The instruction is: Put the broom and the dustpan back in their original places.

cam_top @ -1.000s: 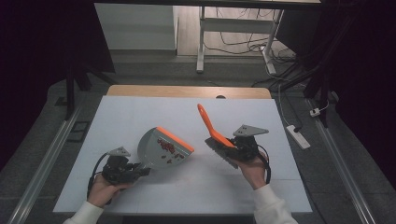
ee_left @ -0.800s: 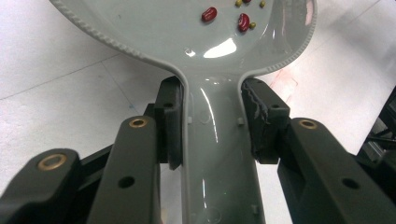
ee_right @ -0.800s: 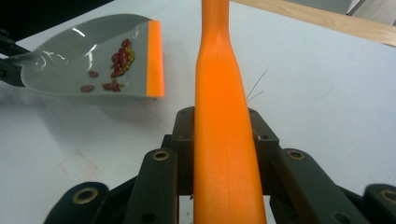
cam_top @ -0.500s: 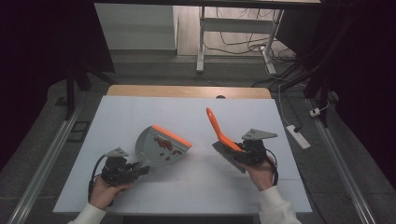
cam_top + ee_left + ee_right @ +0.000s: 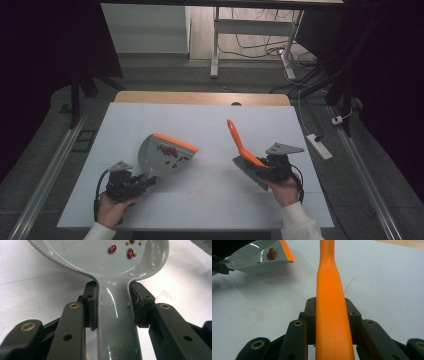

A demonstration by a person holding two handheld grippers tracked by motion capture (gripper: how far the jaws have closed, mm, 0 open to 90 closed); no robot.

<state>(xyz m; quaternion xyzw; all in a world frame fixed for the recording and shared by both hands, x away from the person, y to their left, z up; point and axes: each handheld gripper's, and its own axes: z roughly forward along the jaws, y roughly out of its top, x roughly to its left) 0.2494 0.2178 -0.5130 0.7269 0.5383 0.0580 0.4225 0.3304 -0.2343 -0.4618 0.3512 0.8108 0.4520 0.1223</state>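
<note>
- The left hand-held gripper (image 5: 142, 181) sits near the bench's (image 5: 210, 125) front left, held in the person's left hand (image 5: 112, 207).
- It is clenched on the grey handle of the dustpan (image 5: 162, 156); in the left gripper view both pads press the handle's sides just below where the pan (image 5: 100, 257) widens.
- The dustpan reaches up and to the right from that gripper, its orange lip (image 5: 175, 142) on the far edge.
- Red beans (image 5: 170, 152) lie inside the pan; the left gripper view also shows a few small yellowish grains (image 5: 128, 242) among them.
- Bare white bench separates the dustpan from the brush, which are well apart.
- The brush (image 5: 239, 145) has an orange handle slanting up and away, with dark bristles (image 5: 250, 172) below, facing the bench.
- The right hand-held gripper (image 5: 262, 170), in the right hand (image 5: 285, 190) at front right, is clamped on the brush; in the right gripper view the orange handle (image 5: 330, 302) runs straight up between the pads.
</note>
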